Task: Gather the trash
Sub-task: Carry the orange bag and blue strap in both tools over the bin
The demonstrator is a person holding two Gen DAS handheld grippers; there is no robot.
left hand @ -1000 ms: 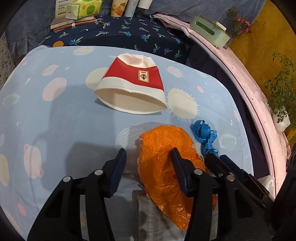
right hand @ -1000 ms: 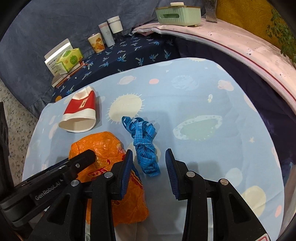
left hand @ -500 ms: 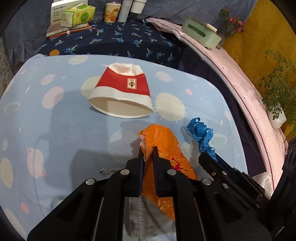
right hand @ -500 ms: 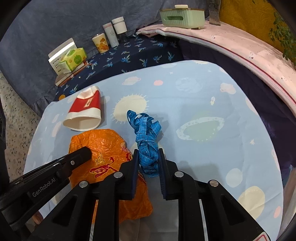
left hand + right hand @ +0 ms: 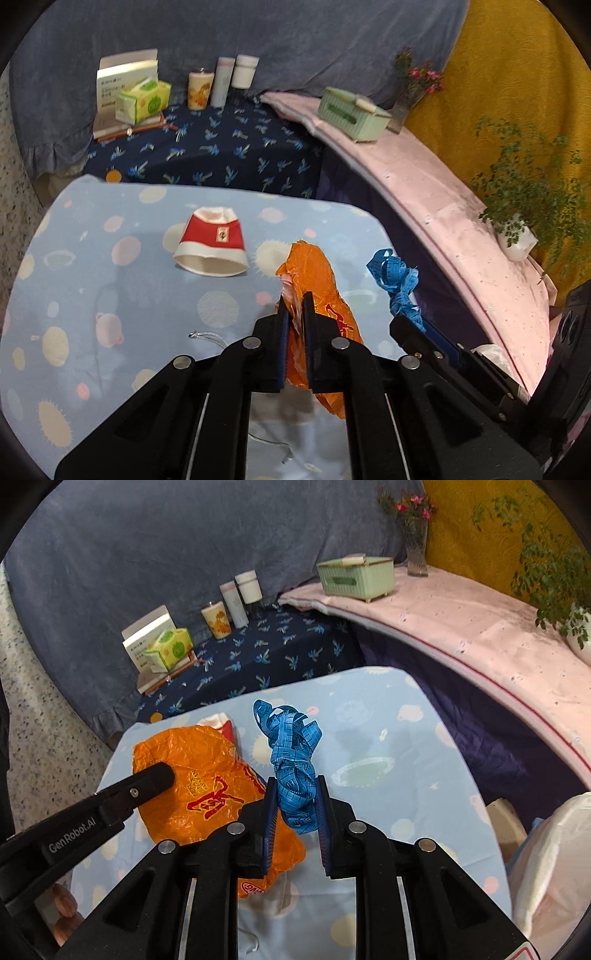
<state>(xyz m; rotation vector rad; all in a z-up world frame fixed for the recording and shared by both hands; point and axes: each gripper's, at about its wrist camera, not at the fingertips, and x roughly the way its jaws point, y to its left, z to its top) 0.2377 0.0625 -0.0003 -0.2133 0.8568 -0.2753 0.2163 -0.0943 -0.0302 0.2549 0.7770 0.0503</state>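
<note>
My left gripper (image 5: 295,306) is shut on a crumpled orange plastic bag (image 5: 314,273) and holds it above the light blue patterned cloth (image 5: 110,295). The bag also shows in the right wrist view (image 5: 207,775), where the left gripper's finger (image 5: 147,779) presses its side. My right gripper (image 5: 295,794) is shut on a bunched blue measuring tape (image 5: 293,746), lifted off the cloth; the tape also shows in the left wrist view (image 5: 397,275). A red and white paper cup (image 5: 212,240) lies on its side on the cloth beyond the bag.
A dark blue cloth (image 5: 221,147) behind carries a tissue box (image 5: 144,98), a cup (image 5: 200,90) and bottles. A green box (image 5: 352,112) sits on the pink ledge (image 5: 443,206). A potted plant (image 5: 517,221) stands right. A white bag (image 5: 554,867) is at lower right.
Both grippers closed, the left on the orange bag and the right on the blue tape, then lifted them off the cloth and drew back from the table.
</note>
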